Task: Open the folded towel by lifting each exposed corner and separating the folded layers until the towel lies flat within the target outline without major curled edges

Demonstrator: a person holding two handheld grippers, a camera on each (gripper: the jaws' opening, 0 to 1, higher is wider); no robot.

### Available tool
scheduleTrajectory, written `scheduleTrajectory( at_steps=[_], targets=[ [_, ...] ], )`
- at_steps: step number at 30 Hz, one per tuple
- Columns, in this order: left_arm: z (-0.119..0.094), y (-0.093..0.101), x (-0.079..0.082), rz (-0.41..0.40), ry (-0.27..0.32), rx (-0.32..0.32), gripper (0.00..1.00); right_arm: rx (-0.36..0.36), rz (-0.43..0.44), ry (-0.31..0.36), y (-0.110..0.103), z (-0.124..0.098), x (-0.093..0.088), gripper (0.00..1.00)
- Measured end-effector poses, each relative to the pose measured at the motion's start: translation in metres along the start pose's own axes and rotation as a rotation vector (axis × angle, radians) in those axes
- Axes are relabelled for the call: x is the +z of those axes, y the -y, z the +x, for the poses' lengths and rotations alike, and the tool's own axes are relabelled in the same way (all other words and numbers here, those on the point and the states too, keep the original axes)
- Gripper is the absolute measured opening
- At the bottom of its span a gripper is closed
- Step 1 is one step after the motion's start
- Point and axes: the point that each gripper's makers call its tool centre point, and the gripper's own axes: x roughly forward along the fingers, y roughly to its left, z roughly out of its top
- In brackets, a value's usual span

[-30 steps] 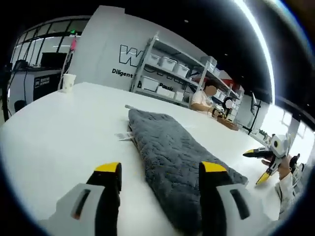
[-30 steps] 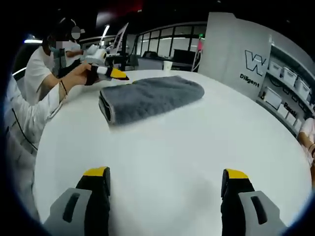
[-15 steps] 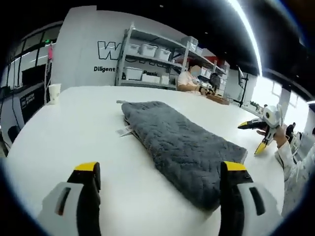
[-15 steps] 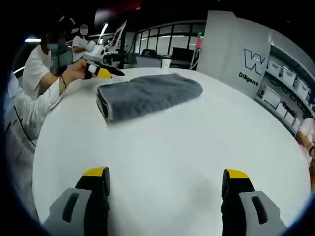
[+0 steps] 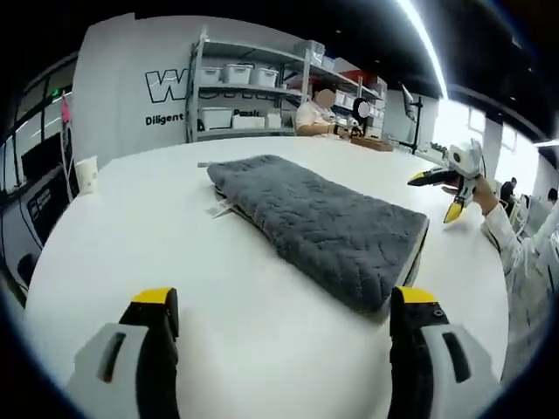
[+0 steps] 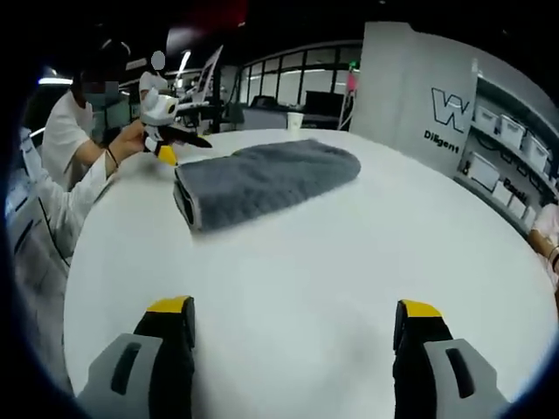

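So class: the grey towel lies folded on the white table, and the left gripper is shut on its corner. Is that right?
Not quite. The towel lies folded on the table, but the left gripper is open, holding nothing, as the left gripper view shows.

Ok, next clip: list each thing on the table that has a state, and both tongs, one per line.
Towel: still folded, layers stacked, lying flat on the white table.
Towel tag: sticking out from the towel's edge onto the table.
Paper cup: upright, near the table's edge.
Left tongs: open, holding nothing, short of the towel.
Right tongs: open, holding nothing, well back from the towel.
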Motion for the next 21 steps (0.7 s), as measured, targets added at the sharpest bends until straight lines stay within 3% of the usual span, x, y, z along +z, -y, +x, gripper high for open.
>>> scheduleTrajectory(
  at_steps=[5,11,17,21],
  targets=[
    [-0.006,0.004,0.007,0.008,0.029,-0.017,0.99,-0.007,-0.037,0.020,-0.009,0.008,0.022,0.93],
    [-0.006,0.009,0.006,0.033,0.019,-0.049,0.98,0.011,-0.127,0.040,-0.033,0.019,0.051,0.92],
    [-0.009,0.020,0.015,0.051,0.054,-0.099,0.98,0.070,-0.218,0.079,-0.066,0.028,0.088,0.87],
    [-0.009,0.021,0.014,0.060,0.045,-0.105,0.98,0.102,-0.290,0.078,-0.085,0.043,0.105,0.82]
  ],
)
